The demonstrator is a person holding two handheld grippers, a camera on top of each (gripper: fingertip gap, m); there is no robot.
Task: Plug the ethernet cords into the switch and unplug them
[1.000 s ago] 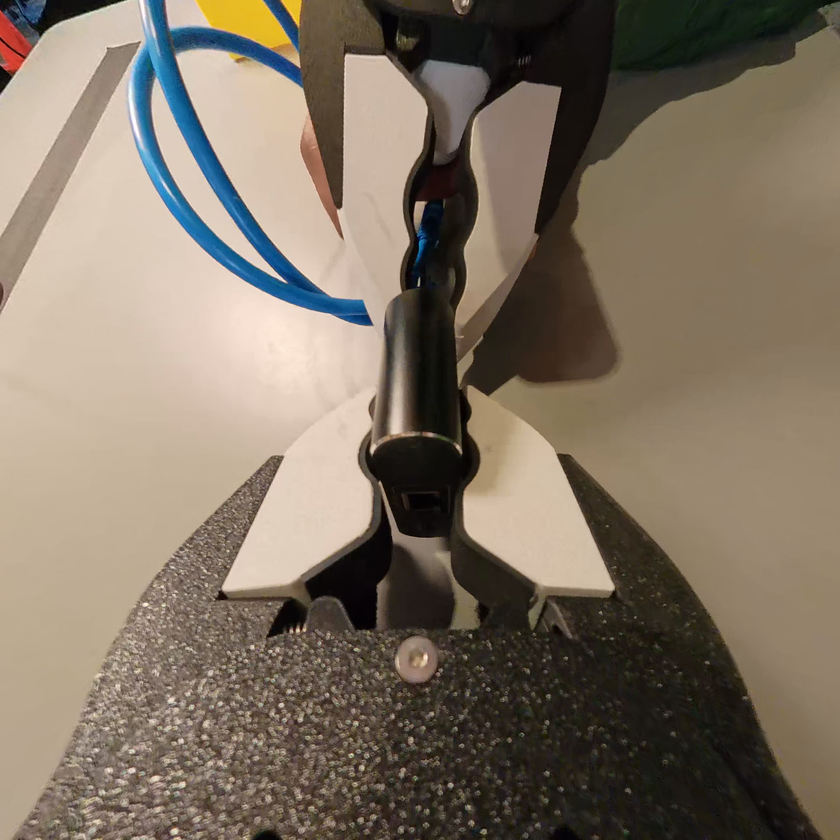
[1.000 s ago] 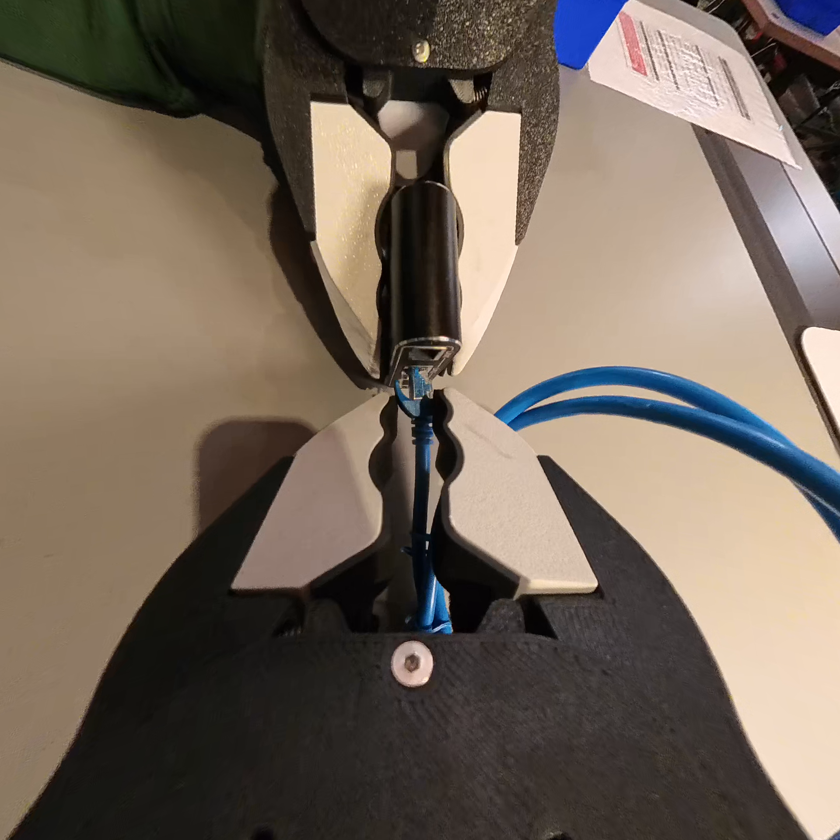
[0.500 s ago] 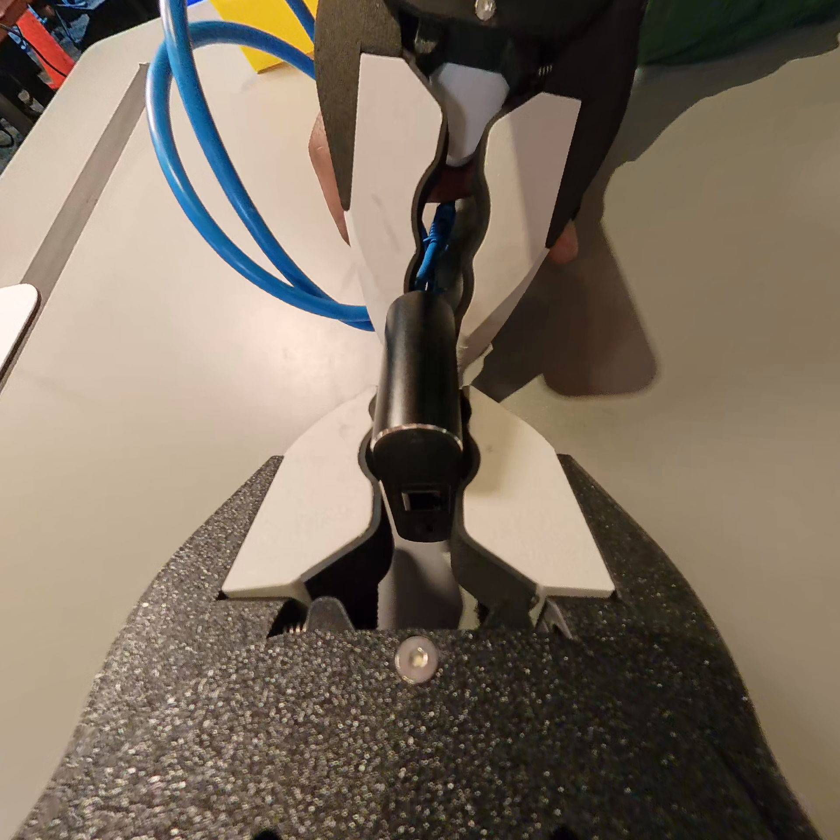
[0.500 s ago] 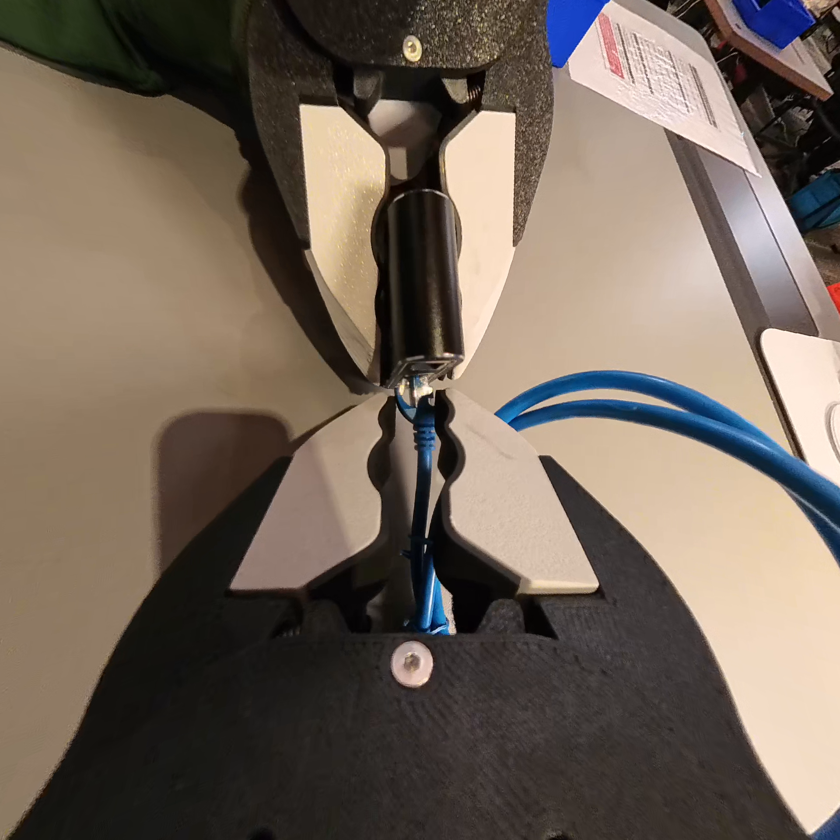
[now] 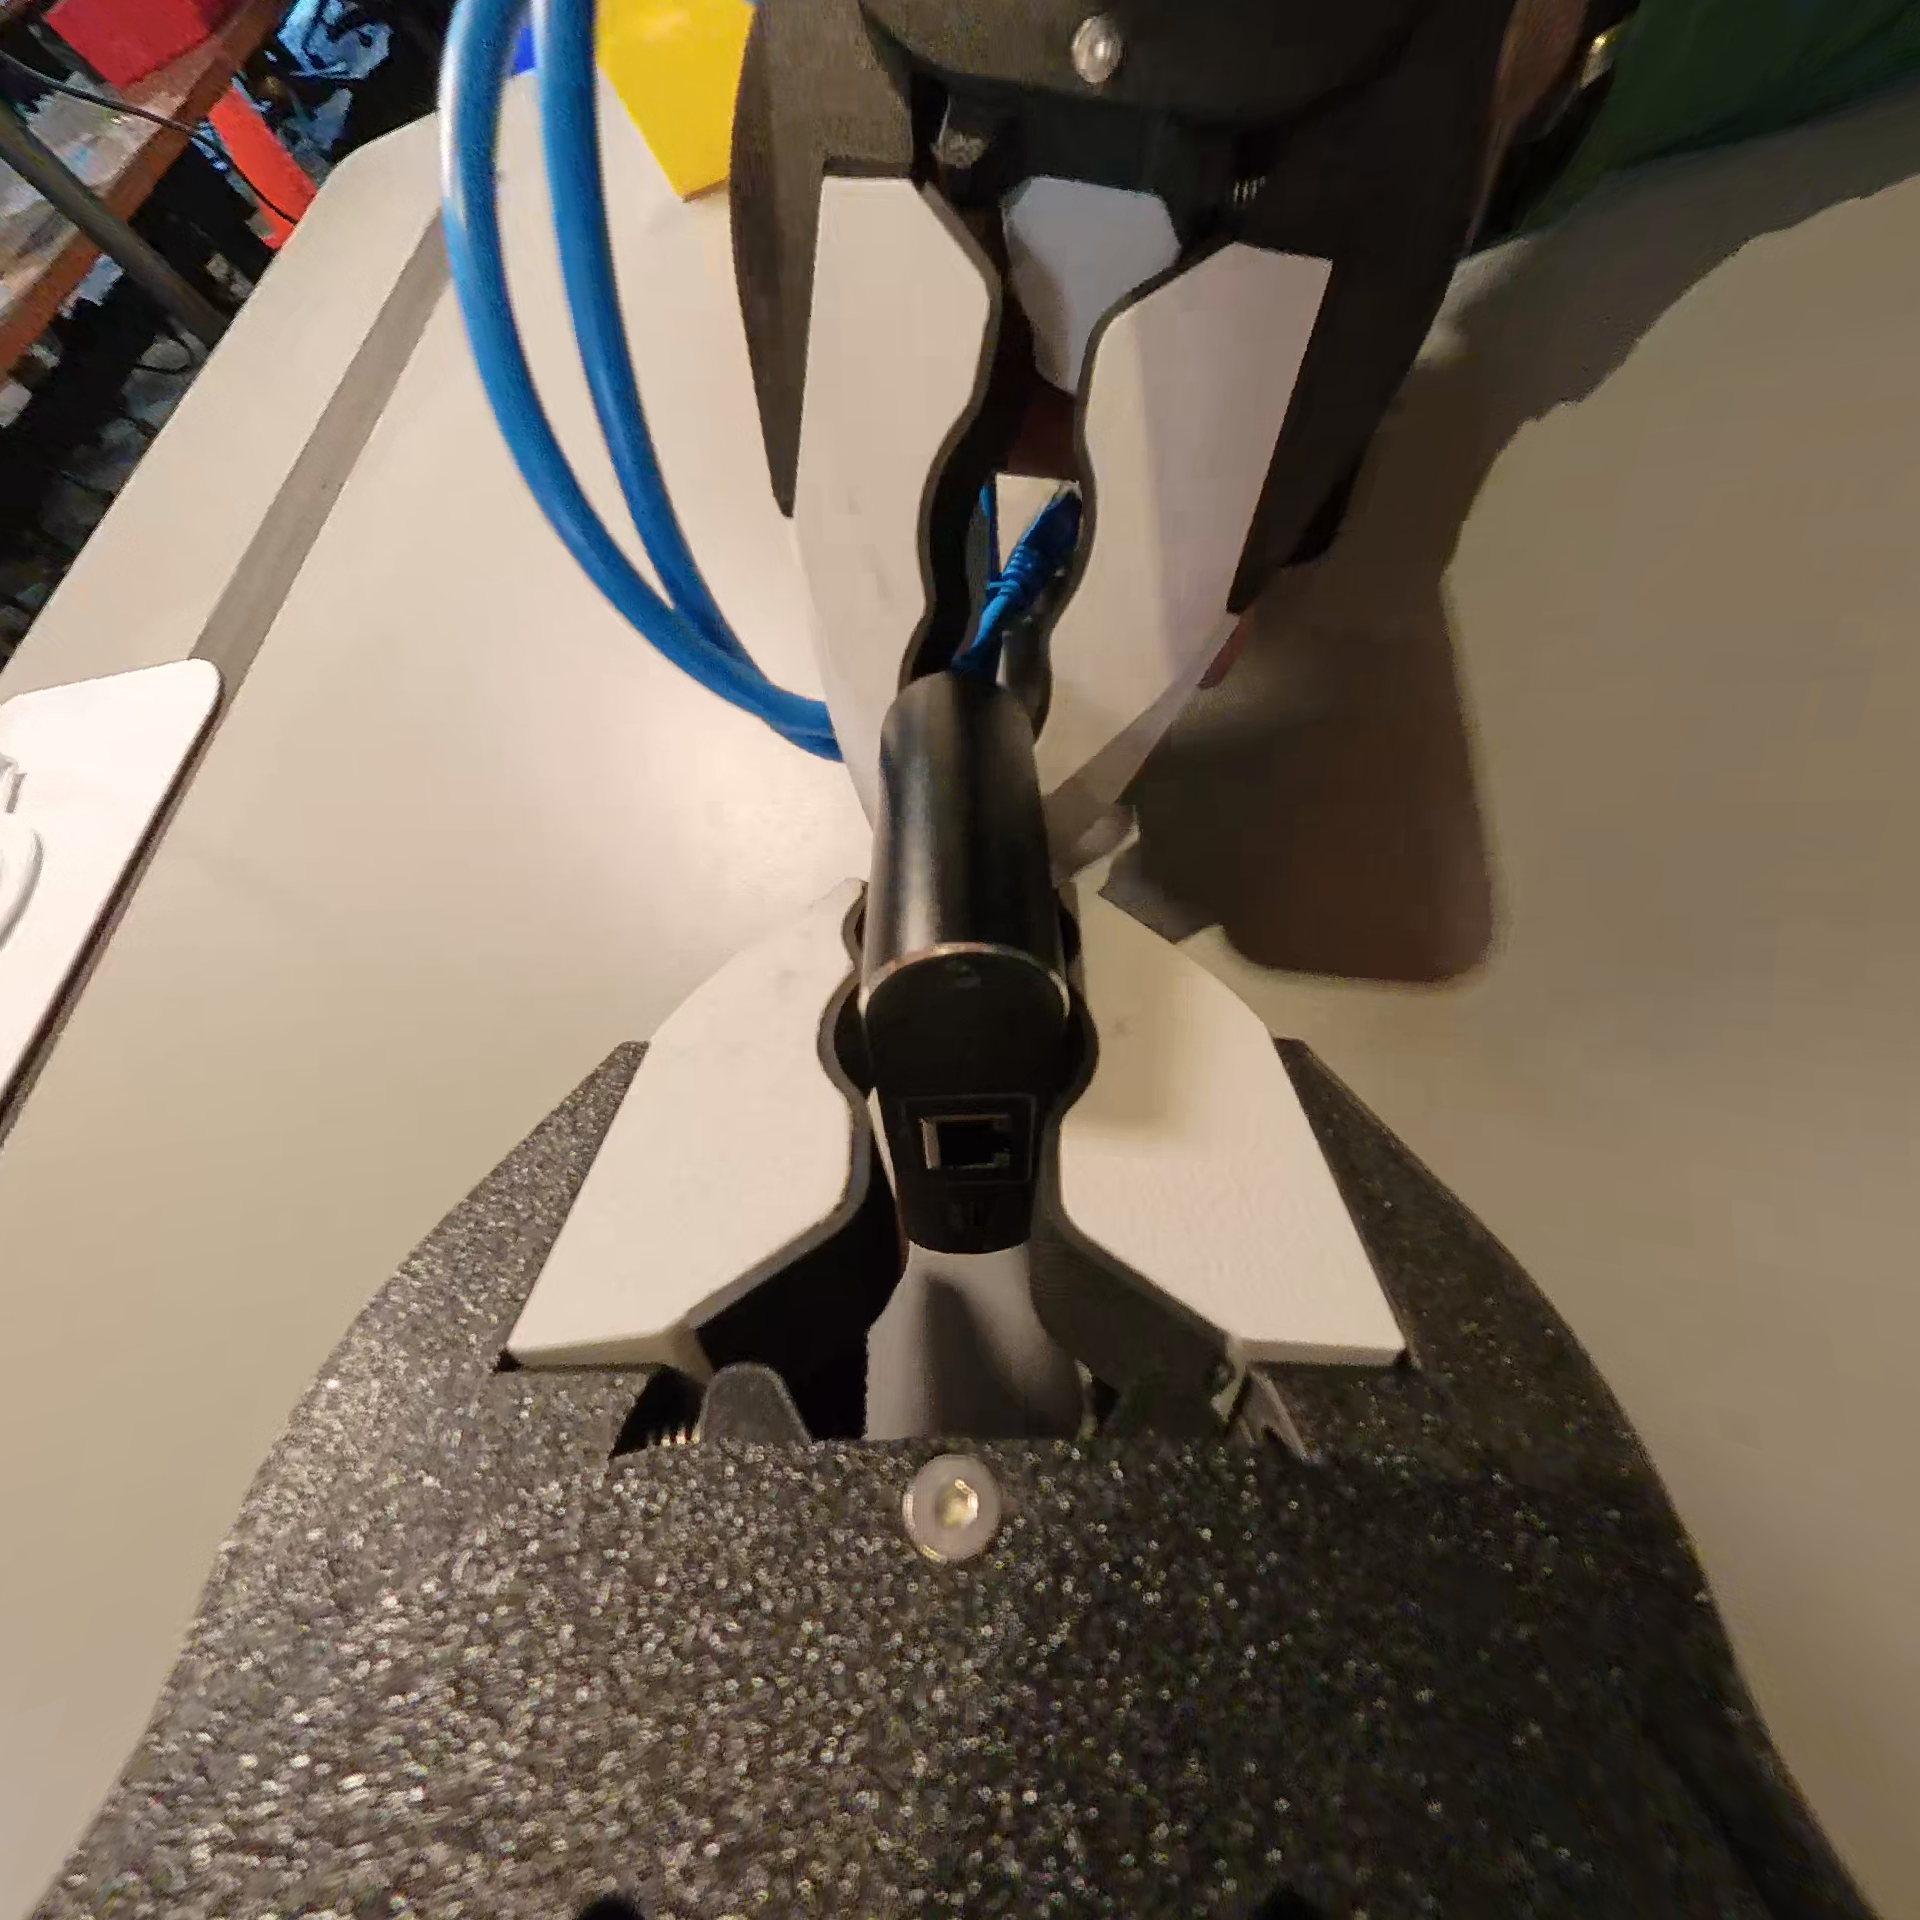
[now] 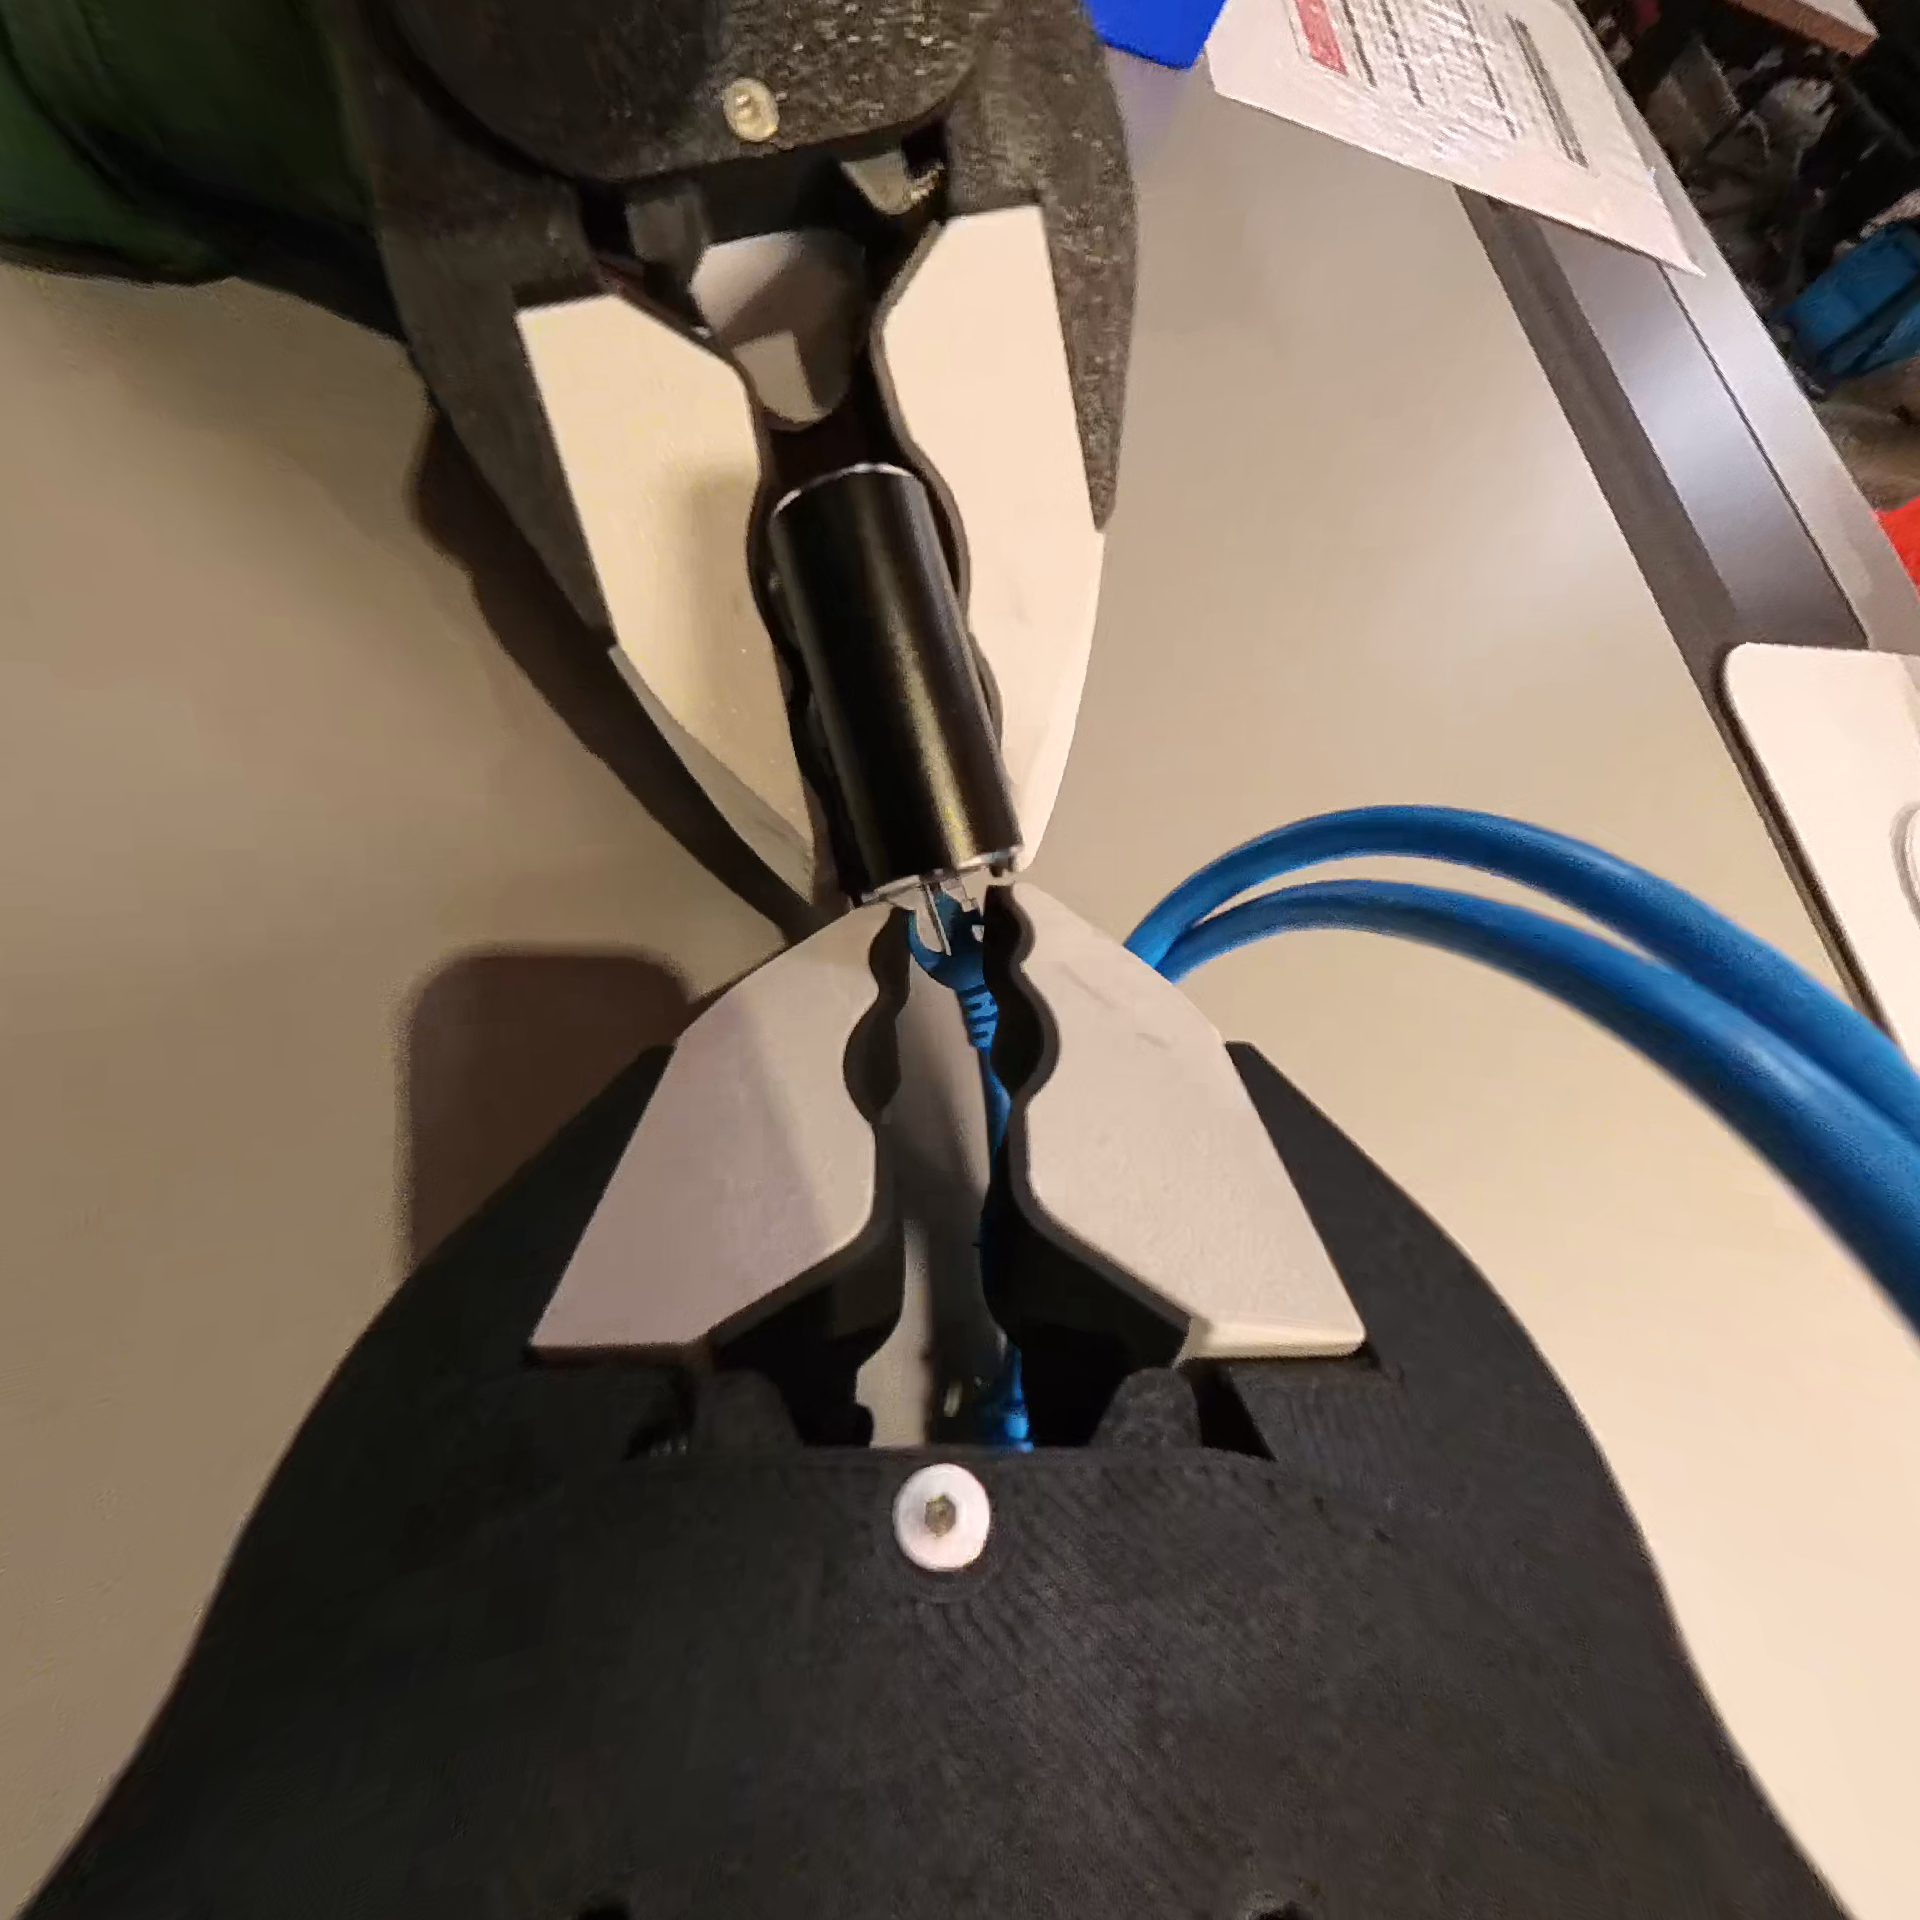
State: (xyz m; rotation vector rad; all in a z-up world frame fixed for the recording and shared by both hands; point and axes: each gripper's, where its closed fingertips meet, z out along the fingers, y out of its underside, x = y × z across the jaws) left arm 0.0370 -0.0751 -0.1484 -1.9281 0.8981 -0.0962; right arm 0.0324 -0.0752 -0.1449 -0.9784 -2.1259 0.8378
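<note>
My left gripper (image 5: 961, 904) is shut on a black cylindrical coupler (image 5: 956, 831), and the empty port on its near end faces the camera. My right gripper (image 6: 940, 920) is shut on the blue ethernet cord's plug end (image 6: 951, 956). The plug's clear tip sits at the mouth of the coupler's far port (image 6: 935, 894). The coupler (image 6: 894, 686) tilts to the left in the right wrist view. The two grippers meet tip to tip above the table. The cord's boot (image 5: 1013, 582) shows between the right gripper's fingers in the left wrist view.
The blue cord loops off to the side (image 5: 540, 416) (image 6: 1507, 935). A white flat pad (image 5: 83, 790) (image 6: 1829, 748) lies by the beige table's edge (image 5: 312, 436). A printed sheet (image 6: 1455, 94), a yellow box (image 5: 675, 83) and a green sleeve (image 6: 156, 125) lie farther off. Left and right tips are no more than a few centimetres apart.
Both grippers have swung together over the table, and more of the edge and the white pad shows. The coupler now sits at an angle to my right gripper. The plug stays at its mouth.
</note>
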